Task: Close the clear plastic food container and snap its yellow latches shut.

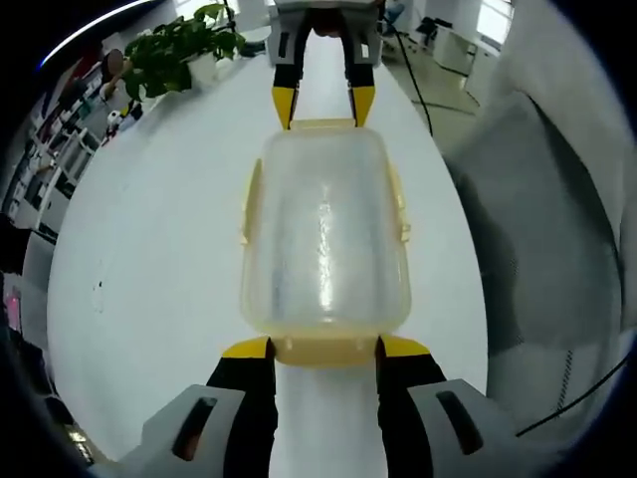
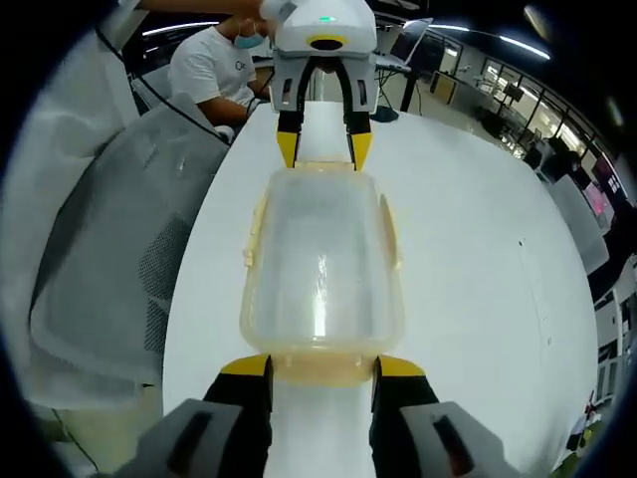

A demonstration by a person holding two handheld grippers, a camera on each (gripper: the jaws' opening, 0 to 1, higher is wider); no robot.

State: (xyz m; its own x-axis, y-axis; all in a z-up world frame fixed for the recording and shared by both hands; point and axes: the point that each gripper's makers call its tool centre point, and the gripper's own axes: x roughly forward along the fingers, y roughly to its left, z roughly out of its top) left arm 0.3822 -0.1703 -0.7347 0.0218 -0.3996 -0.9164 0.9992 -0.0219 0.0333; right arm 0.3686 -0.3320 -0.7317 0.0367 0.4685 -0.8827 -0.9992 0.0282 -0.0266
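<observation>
Clear plastic food container (image 1: 324,234) with its frosted lid on lies flat on the long white bench (image 1: 149,259), running lengthwise between the two tools. Pale yellow latches show along its edges: one on each long side (image 1: 248,204) and one at each short end (image 1: 320,349). In the left gripper view the near end latch sits between the yellow-tipped black jaws of the left tool (image 1: 320,349), which rise from the bottom and stand a little wider than the latch, their tips just beside or touching its corners. Whether they press it cannot be told. At the far end the right tool (image 1: 323,105) points down at the container, its two yellow tips spread about as wide as the far latch (image 1: 320,125) and set at the lid's rim.

The right gripper view gives the mirror of this: the right tool (image 2: 320,366) straddles its near latch with the jaws parted, and the left tool (image 2: 323,149), grey-bodied, meets the far end (image 2: 320,171).

A potted green plant (image 1: 184,50) stands at the bench's far corner in the left gripper view. A grey mesh chair (image 2: 119,259) stands beside the bench, and a person in a white shirt (image 2: 214,65) sits beyond it.
</observation>
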